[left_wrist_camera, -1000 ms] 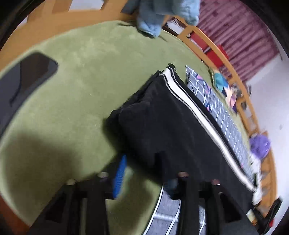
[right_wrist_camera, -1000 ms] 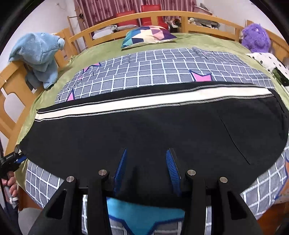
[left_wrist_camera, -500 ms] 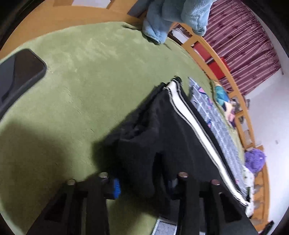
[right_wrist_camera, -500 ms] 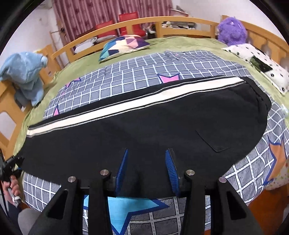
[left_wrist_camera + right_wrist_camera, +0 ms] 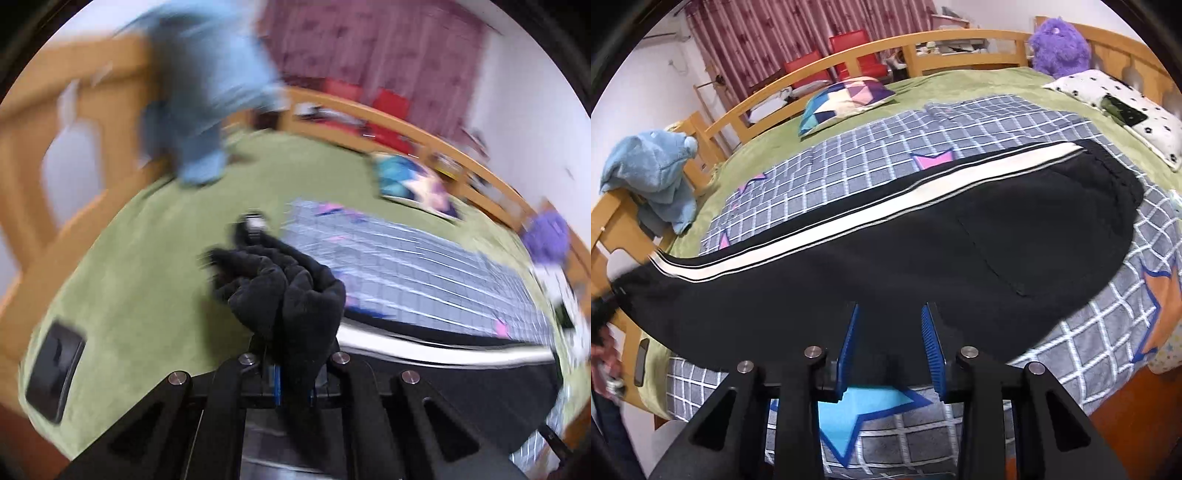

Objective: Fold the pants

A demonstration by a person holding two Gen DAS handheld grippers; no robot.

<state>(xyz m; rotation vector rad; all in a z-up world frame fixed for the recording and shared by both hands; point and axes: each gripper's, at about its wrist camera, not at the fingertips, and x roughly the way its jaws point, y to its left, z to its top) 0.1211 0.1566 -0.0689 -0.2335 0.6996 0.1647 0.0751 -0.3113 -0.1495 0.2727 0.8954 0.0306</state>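
Black pants (image 5: 923,240) with a white side stripe (image 5: 886,206) lie folded lengthwise across the checked blanket (image 5: 886,147), waistband at the right. My left gripper (image 5: 293,380) is shut on the bunched black leg end (image 5: 288,295) and holds it lifted above the green sheet. In the right wrist view that leg end (image 5: 631,280) is raised at the far left. My right gripper (image 5: 890,343) is open, its blue pads (image 5: 849,339) just above the pants' near edge, holding nothing.
A dark phone (image 5: 55,373) lies on the green sheet (image 5: 147,295) near the left edge. A blue plush (image 5: 653,173) hangs on the wooden bed rail (image 5: 738,118). A patterned cushion (image 5: 846,96), a purple plush (image 5: 1060,48) and a dotted pillow (image 5: 1123,107) lie further back.
My left gripper closed on the leg end, lifted it and swung toward the bed's length. My right gripper drifted slightly, staying open over the pants' near edge.
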